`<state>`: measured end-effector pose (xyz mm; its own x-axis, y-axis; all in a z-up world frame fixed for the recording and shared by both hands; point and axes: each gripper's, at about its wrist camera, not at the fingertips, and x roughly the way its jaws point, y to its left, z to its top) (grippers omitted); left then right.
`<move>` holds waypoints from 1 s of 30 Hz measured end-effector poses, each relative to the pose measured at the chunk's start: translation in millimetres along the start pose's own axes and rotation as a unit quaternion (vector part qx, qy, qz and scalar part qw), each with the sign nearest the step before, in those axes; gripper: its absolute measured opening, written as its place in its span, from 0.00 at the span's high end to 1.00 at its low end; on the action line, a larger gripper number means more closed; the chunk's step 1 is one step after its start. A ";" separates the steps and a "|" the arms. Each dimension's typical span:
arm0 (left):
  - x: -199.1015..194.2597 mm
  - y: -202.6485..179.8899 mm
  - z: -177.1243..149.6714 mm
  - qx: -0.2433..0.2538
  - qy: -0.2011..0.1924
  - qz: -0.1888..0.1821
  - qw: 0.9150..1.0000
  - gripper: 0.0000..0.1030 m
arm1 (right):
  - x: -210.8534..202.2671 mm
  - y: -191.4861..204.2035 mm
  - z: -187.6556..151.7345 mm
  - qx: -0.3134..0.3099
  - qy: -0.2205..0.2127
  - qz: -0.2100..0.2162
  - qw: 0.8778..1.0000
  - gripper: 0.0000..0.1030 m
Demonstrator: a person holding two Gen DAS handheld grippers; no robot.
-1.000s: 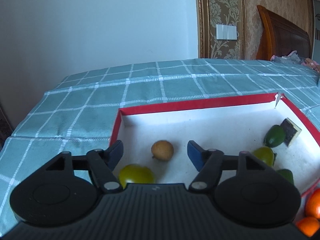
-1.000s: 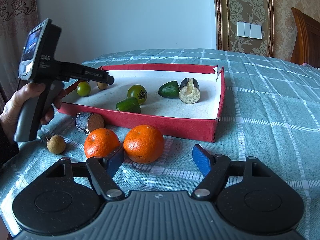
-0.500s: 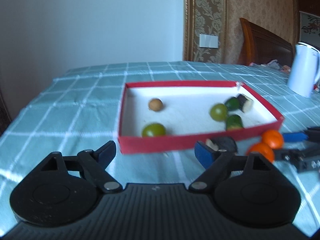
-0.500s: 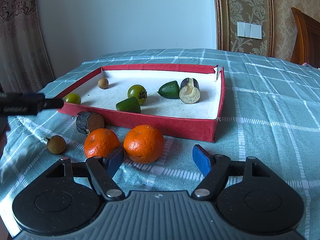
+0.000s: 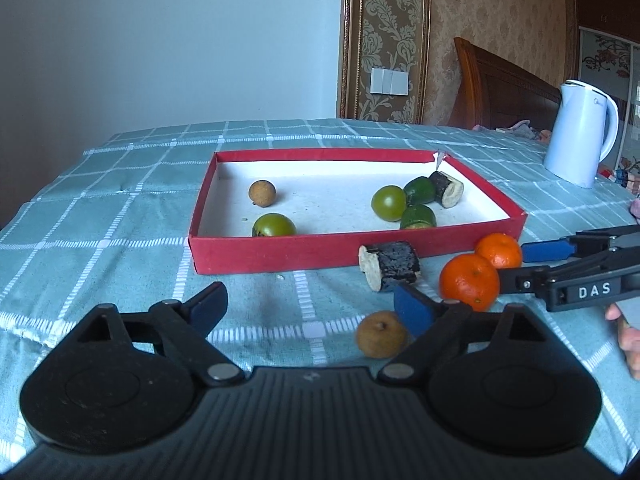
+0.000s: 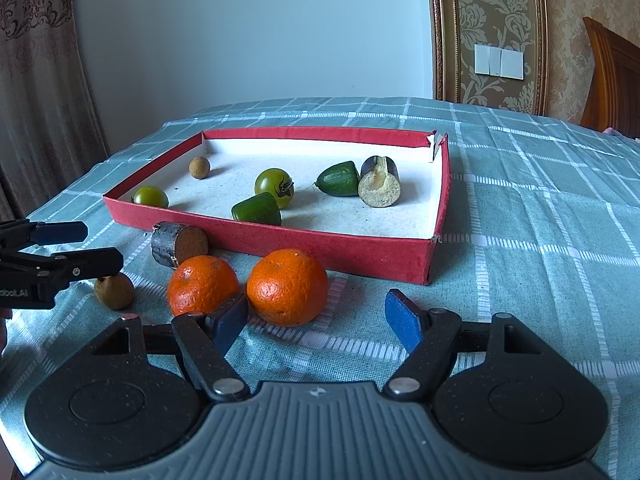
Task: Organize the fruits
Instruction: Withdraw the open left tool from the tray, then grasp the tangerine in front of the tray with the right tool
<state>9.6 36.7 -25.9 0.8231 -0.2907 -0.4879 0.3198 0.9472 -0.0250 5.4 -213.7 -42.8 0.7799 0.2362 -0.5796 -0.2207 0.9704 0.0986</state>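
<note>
While the left gripper (image 5: 310,304) has just been opening and stands wide and empty, a brown longan (image 5: 381,334) lies on the tablecloth (image 5: 100,216) by its right finger, near the red tray's (image 5: 280,254) front wall.

From the right wrist, the right gripper (image 6: 320,318) gapes empty behind two oranges (image 6: 286,287) outside the tray's near wall.

The left tool (image 5: 310,306) has pulled back out of the red-walled white-floored tray (image 5: 304,258) to the checked teal cloth in front of it, its jaws having just been opening, nothing between them. A small brown round fruit (image 5: 381,334) now lies just inside its right blue pad (image 5: 414,309).
</note>
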 end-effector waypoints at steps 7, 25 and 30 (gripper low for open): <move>0.5 -10.5 -7.7 0.029 0.006 -0.011 0.999 0.12 | -0.1 0.2 0.1 0.000 0.000 0.000 1.000 0.27; 26.3 -8.0 -5.0 0.014 0.063 0.018 0.998 0.03 | 1.5 8.3 1.5 -0.007 -0.001 -0.031 1.000 0.27; 27.2 -7.3 -4.9 0.013 0.065 0.020 0.998 0.01 | 2.2 11.8 2.2 -0.007 -0.004 -0.032 0.999 0.31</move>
<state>27.4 22.5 -43.2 0.7685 -0.2316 -0.5964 0.3021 0.9531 0.0191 5.8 -201.6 -41.1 0.7978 0.1741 -0.5773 -0.1782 0.9827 0.0501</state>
